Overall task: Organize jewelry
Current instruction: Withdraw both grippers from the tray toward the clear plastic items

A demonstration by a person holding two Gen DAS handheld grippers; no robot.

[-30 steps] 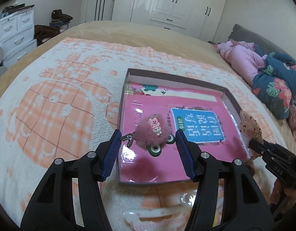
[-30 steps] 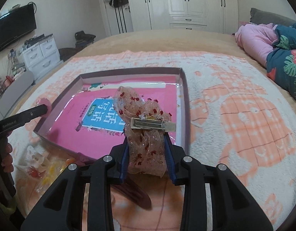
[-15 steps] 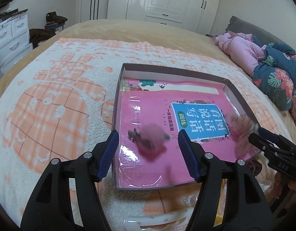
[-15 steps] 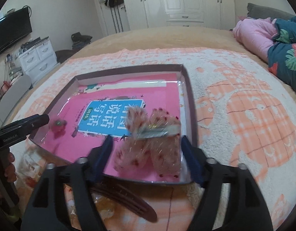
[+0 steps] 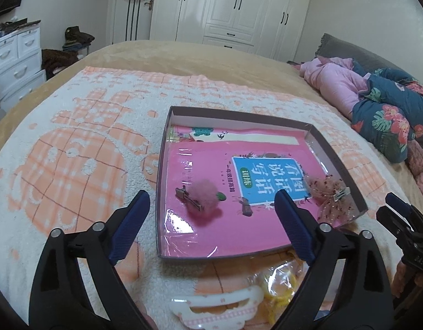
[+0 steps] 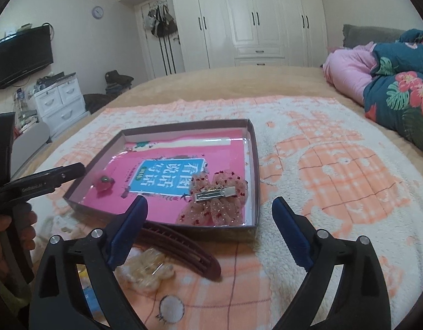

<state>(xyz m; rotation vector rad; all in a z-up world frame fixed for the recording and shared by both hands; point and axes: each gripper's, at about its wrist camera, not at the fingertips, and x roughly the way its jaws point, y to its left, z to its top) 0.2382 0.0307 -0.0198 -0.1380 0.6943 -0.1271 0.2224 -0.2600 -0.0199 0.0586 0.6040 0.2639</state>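
My left gripper (image 5: pixel 211 220): jaws spread wide, holding nothing, hovering over the near edge of the tray; it also shows at the left edge of the right wrist view (image 6: pixel 60 177).
My right gripper (image 6: pixel 208 220): jaws wide apart and empty, poised above the tray's near right corner; its tip shows at the right of the left wrist view (image 5: pixel 398 214).
Tray (image 5: pixel 227 115): shallow dark-rimmed box lying flat on the blanket, its floor covered by a glossy pink book.
Pink book (image 5: pixel 211 162): fills the tray bottom, with a blue title panel in Chinese characters.
Fluffy pink hair clip (image 5: pixel 201 198): lies on the book in the tray's near left part, metal clip side up and a green bit peeking out beside it; between my left fingers in that view, not touched by them.
Sheer bow hair clip (image 6: pixel 215 198): pink dotted mesh with a silver clip across its middle, resting in the tray's near right corner, close to the rim.
Dark red hair claw (image 6: pixel 181 243): on the blanket just outside the tray's near wall.
Pearly hair clip (image 6: pixel 146 271): on the blanket beside the claw, nearer to me.
White and pink hair clip (image 5: pixel 219 306): on the blanket below the tray.
Yellow pieces in clear wrap (image 5: pixel 277 286): touching the white clip's right end.
Blanket (image 5: pixel 74 151): white fleece with orange check pattern, spread on the bed.
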